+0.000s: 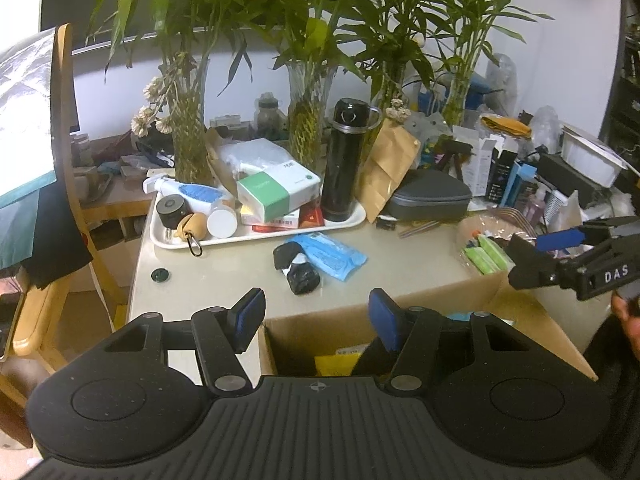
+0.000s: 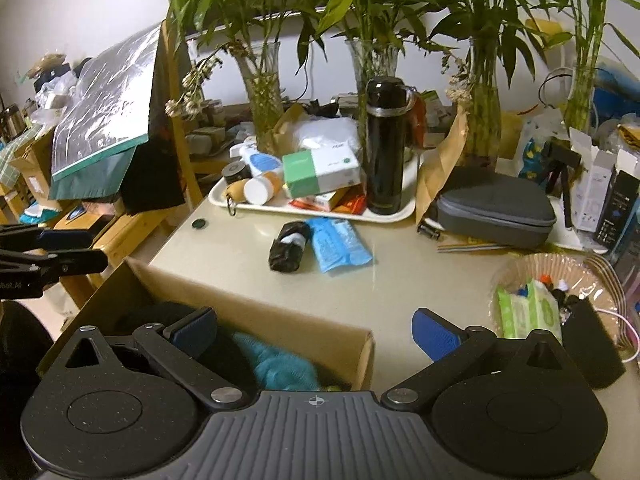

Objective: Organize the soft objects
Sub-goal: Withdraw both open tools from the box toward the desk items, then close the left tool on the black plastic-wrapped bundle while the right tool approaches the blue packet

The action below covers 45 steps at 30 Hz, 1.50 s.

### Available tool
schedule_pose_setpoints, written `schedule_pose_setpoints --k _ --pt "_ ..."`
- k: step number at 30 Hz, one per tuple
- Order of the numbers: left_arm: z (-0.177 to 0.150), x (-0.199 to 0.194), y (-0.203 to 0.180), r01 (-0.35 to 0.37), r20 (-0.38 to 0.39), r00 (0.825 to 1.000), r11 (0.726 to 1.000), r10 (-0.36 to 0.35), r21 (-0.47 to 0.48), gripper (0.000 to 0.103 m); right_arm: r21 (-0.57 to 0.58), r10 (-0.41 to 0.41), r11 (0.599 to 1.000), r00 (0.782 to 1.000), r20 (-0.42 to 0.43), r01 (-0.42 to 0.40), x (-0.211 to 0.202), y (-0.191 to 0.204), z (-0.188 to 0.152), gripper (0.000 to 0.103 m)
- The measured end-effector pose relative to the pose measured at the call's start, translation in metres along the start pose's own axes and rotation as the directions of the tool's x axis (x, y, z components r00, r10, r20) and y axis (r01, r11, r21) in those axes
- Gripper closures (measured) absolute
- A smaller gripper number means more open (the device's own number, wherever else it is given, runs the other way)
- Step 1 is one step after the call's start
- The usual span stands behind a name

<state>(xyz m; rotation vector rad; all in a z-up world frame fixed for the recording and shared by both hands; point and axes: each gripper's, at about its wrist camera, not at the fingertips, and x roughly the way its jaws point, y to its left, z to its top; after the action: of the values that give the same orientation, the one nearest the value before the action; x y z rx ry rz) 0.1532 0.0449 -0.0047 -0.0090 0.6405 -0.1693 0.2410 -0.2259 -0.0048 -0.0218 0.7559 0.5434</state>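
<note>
1. Cluttered and pale, the desk (image 1: 400, 268) in the left wrist view carried a white tray (image 1: 256, 240) toward its back left, with a black flask (image 1: 345, 160) standing at the tray's right end.
2. In front of the tray, near the desk's middle, a black rolled bundle (image 1: 298, 268) lay touching a blue soft packet (image 1: 332, 254).
3. The left gripper (image 1: 316, 318) hung with jaws apart and holding nothing, above the open cardboard box (image 1: 320, 330) at the desk's front edge.
4. The right gripper (image 1: 532, 256) showed at the right; whether its jaws were apart could not be told from this view.
5. In the right wrist view, the right gripper (image 2: 316, 330) had its jaws wide apart and empty, over the box's right end.
6. A teal soft cloth (image 2: 280, 364) lay inside the box beside something dark.
7. A grey zip case (image 2: 496, 208) sat toward the desk's back right, and a basket (image 2: 560, 272) of small items stood near the right edge.
</note>
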Motion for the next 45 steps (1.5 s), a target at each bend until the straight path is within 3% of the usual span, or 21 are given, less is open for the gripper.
schedule_pose_setpoints --k 27,36,45 --pt "0.015 0.067 0.047 0.008 0.042 0.999 1.0 -0.009 0.024 0.046 -0.002 -0.01 1.0 0.996 0.085 0.01 0.065 -0.043 0.033 0.0" --pt "0.02 0.101 0.064 0.014 0.024 1.0 0.999 -0.015 0.044 0.046 0.029 -0.021 0.999 0.997 0.075 0.019 0.087 -0.06 0.045 0.0" --pt "0.02 0.138 0.074 0.075 -0.028 0.997 0.997 -0.074 0.037 0.046 0.013 -0.02 1.0 0.999 0.039 0.019 0.108 -0.063 0.051 0.0"
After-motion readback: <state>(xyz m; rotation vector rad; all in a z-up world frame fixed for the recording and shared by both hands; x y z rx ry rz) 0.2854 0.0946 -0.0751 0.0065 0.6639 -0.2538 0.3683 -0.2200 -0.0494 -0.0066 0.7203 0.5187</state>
